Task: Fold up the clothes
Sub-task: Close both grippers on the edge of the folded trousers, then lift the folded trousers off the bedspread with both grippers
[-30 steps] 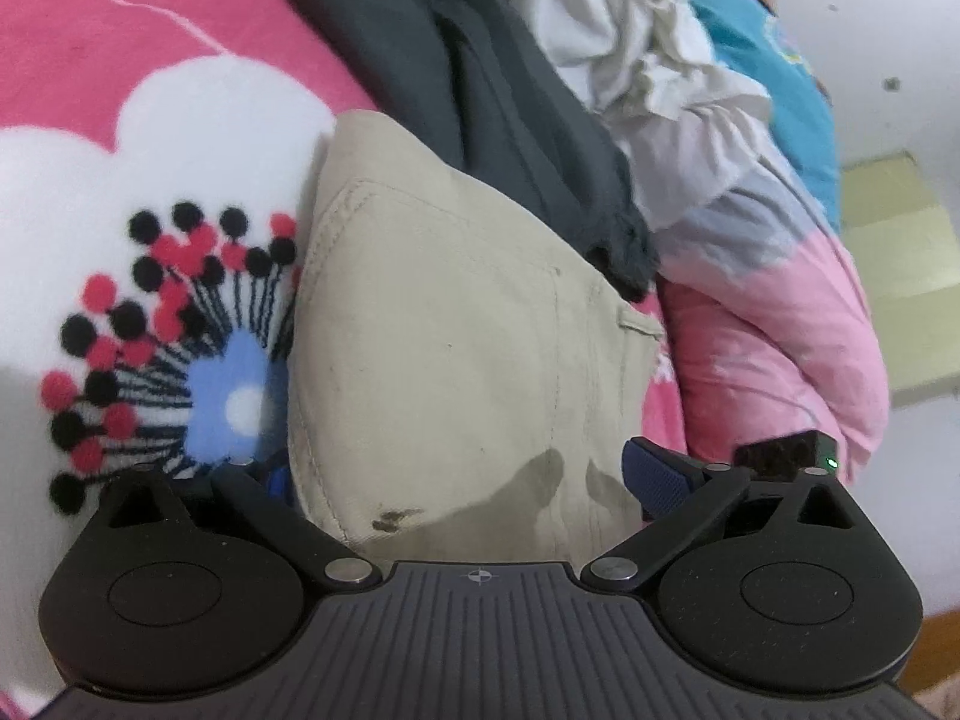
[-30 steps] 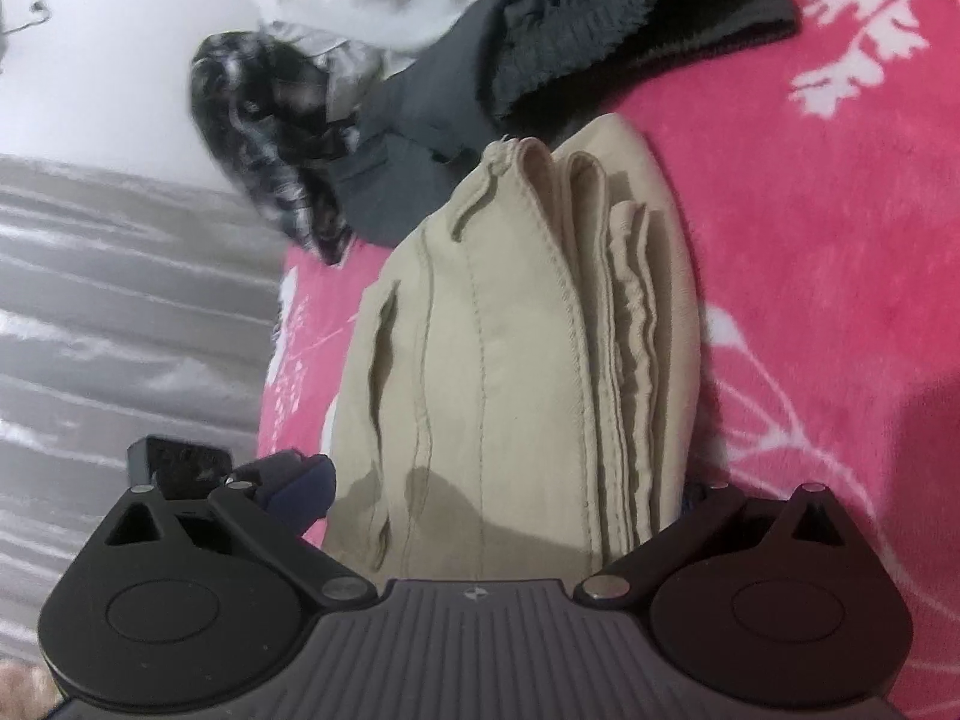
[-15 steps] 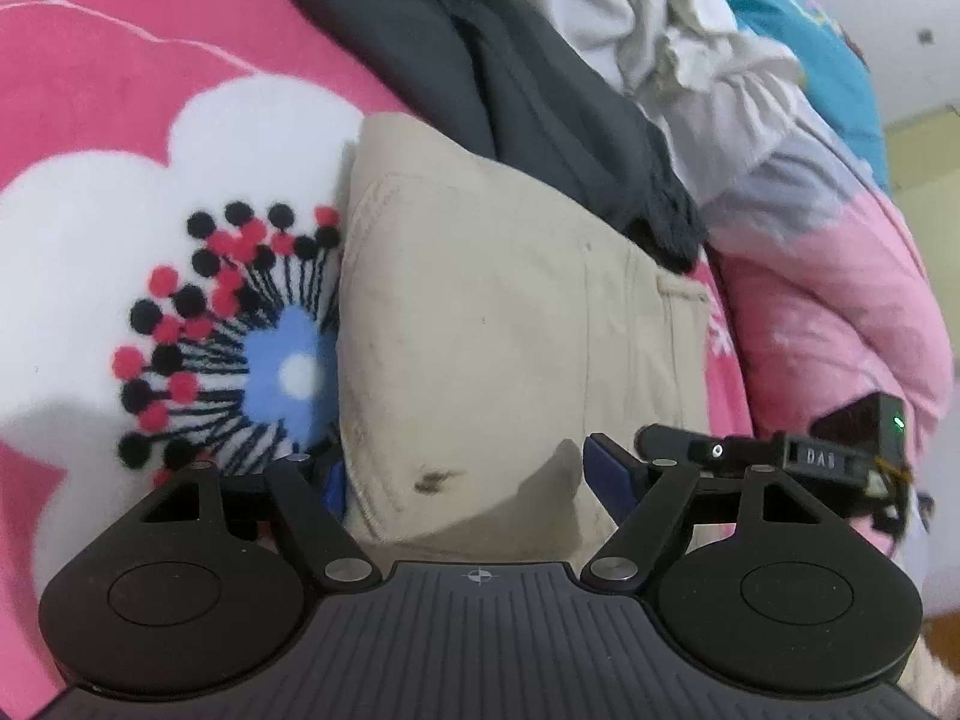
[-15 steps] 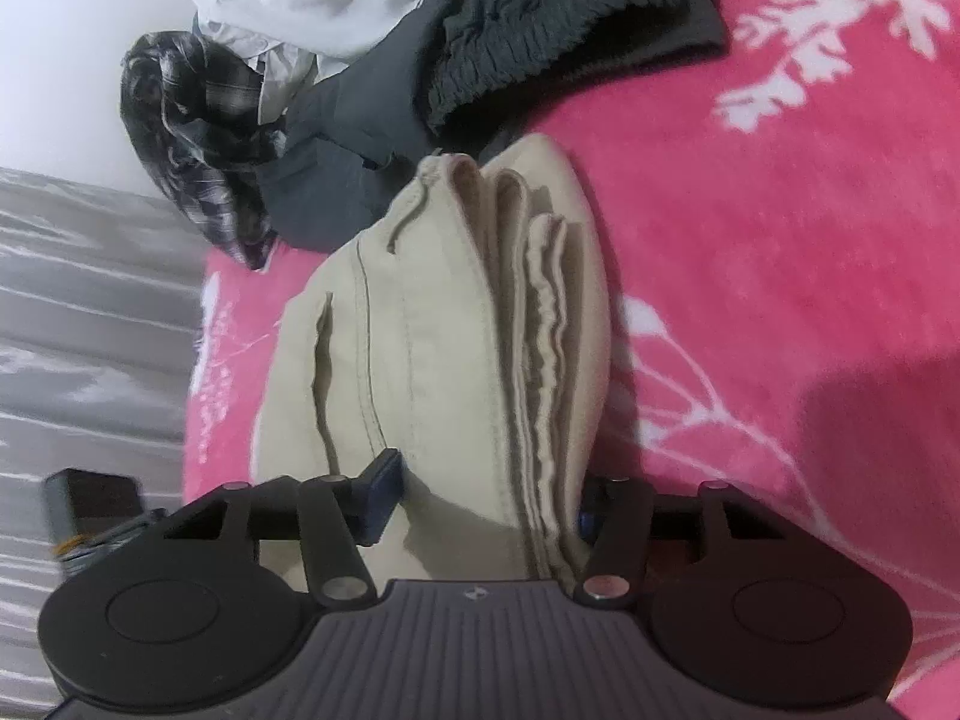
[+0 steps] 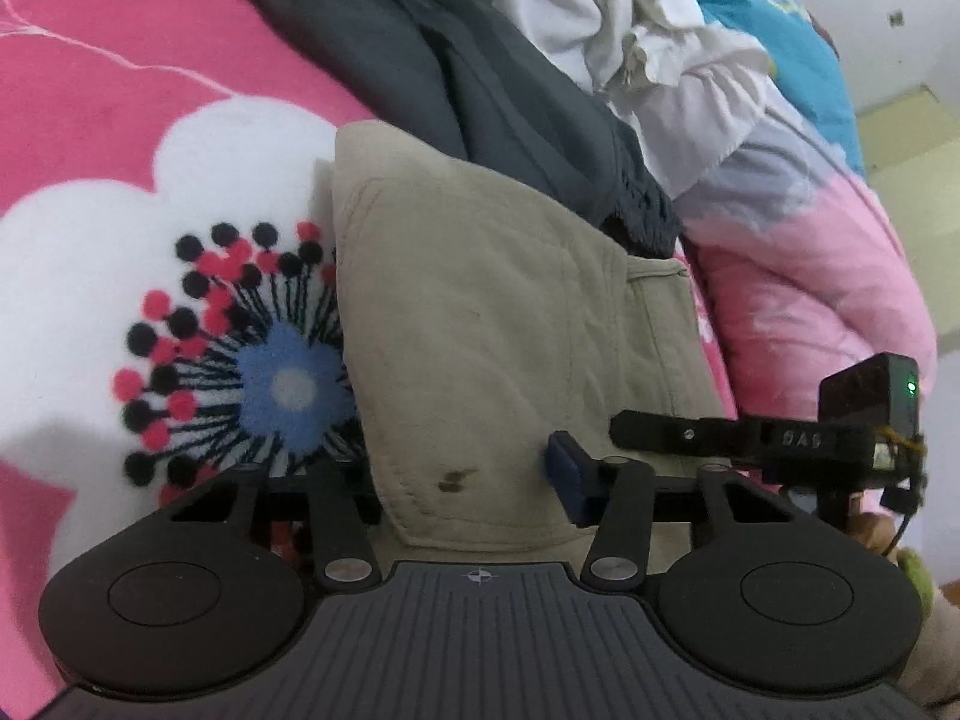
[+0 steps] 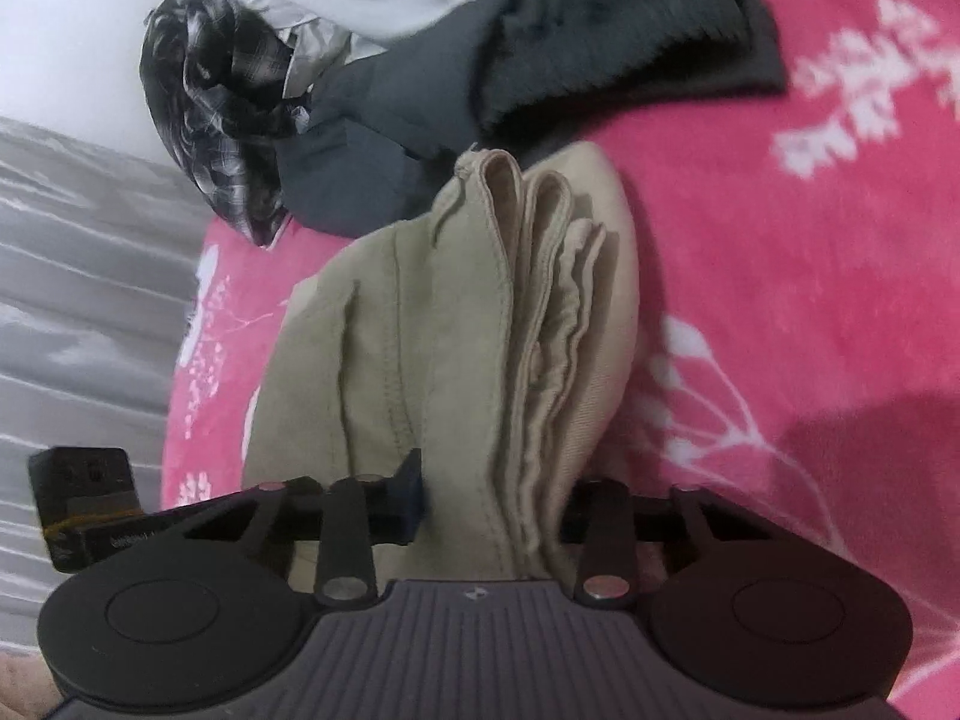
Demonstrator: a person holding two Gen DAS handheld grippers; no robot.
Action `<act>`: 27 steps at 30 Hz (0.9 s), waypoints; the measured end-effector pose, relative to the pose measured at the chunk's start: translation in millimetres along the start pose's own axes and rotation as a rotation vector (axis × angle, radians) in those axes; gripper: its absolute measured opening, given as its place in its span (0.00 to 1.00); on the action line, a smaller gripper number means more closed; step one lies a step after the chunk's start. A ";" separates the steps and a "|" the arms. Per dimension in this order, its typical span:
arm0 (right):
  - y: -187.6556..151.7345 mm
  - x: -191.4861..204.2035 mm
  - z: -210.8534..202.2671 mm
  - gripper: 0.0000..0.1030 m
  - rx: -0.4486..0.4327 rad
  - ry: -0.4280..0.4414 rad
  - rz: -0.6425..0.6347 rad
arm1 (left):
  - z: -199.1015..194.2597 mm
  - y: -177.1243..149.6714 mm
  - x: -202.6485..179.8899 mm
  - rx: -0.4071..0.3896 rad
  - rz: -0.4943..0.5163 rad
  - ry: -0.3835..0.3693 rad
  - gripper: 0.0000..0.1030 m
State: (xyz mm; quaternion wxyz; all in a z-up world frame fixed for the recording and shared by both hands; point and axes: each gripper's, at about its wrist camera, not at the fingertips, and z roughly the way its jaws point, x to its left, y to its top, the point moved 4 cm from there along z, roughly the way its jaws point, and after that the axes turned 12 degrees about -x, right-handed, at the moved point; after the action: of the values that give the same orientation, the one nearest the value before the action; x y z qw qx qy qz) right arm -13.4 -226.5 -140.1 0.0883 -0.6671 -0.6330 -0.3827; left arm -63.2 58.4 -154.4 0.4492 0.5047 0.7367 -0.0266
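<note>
Khaki folded trousers (image 5: 510, 324) lay on pink floral blanket (image 5: 120, 90), just beside dark grey garment (image 5: 480, 90) and unfolded pile behind it. Step in hand, as judged: gripping finished bundle at both ends. Left hand-held gripper (image 5: 456, 474) closing on near edge of trousers; right hand-held gripper (image 6: 492, 498) closing on stacked layers at opposite end. Both pitched downward toward trousers. Next move calls for level, simultaneous lift to keep folds intact.

Each wrist camera looks steeply down along its own jaws, close above the bed, from opposite ends of the folded beige trousers (image 5: 510, 330) (image 6: 456, 348), which both views share.
</note>
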 end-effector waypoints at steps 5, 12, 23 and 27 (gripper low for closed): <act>4.6 40.9 -5.5 0.35 0.031 -0.069 -0.128 | -19.8 7.9 -14.3 0.023 0.004 0.048 0.45; 23.8 97.2 -13.9 0.34 0.145 -0.081 -0.097 | -63.7 42.8 -28.9 0.047 -0.038 0.106 0.45; 95.3 249.7 -54.6 0.33 0.131 -0.106 -0.153 | -175.2 148.2 -81.6 -0.078 -0.031 0.127 0.46; 113.8 301.4 -65.1 0.33 0.092 -0.060 -0.205 | -212.4 178.7 -92.3 -0.154 -0.057 0.177 0.47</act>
State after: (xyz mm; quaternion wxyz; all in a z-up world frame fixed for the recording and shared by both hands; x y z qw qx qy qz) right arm 36.0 -52.4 134.2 0.0601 -0.6052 -0.7173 -0.3400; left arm -52.9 184.0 109.6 0.4190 0.4479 0.7874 0.0620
